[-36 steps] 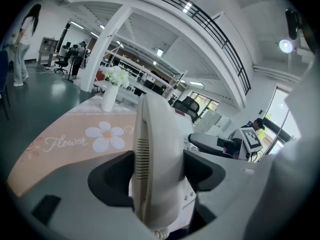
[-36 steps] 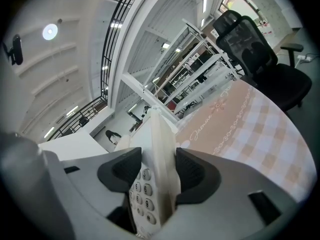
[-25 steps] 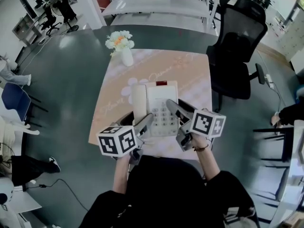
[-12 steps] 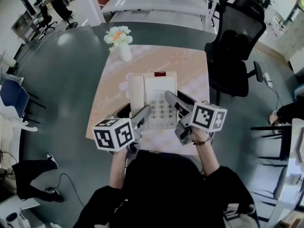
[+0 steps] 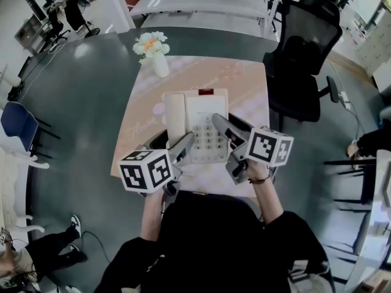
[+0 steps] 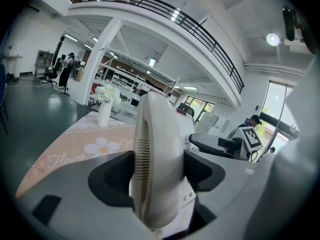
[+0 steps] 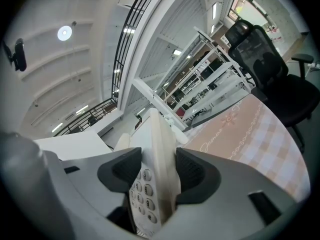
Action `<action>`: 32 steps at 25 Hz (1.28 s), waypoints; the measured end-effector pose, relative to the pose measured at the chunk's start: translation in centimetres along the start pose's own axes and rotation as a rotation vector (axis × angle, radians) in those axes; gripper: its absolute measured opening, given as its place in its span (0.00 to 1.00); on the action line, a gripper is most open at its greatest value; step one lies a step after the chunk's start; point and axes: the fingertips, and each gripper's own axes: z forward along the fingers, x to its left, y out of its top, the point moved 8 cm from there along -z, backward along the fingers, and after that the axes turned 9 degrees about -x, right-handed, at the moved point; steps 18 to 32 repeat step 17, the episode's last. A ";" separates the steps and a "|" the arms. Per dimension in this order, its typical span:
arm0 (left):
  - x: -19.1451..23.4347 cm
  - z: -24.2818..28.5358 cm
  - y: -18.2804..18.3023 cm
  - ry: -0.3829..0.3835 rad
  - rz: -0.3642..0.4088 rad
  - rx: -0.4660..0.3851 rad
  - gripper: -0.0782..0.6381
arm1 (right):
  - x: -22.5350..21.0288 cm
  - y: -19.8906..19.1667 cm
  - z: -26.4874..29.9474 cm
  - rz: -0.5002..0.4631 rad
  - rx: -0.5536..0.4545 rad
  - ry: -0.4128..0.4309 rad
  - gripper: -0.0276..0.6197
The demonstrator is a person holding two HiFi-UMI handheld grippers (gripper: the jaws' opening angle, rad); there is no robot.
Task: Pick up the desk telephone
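Open-plan office, high-ceilinged. Rows of long white desks [image 5: 201, 5] at the far end, a black mesh office chair [image 5: 302, 47] beside a small clothed table [image 5: 247, 93], a blue chair [image 5: 17, 124] on the dark grey floor [image 5: 79, 102]. People [image 5: 70, 11] at a workstation in one corner. Overhead, a railed mezzanine [image 6: 165, 14]. On the table, a desk telephone [image 5: 206, 124] and a vase of flowers [image 5: 153, 50].
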 end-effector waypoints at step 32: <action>0.2 0.3 -0.2 0.003 -0.003 0.010 0.53 | -0.2 -0.2 0.3 0.012 0.003 0.013 0.36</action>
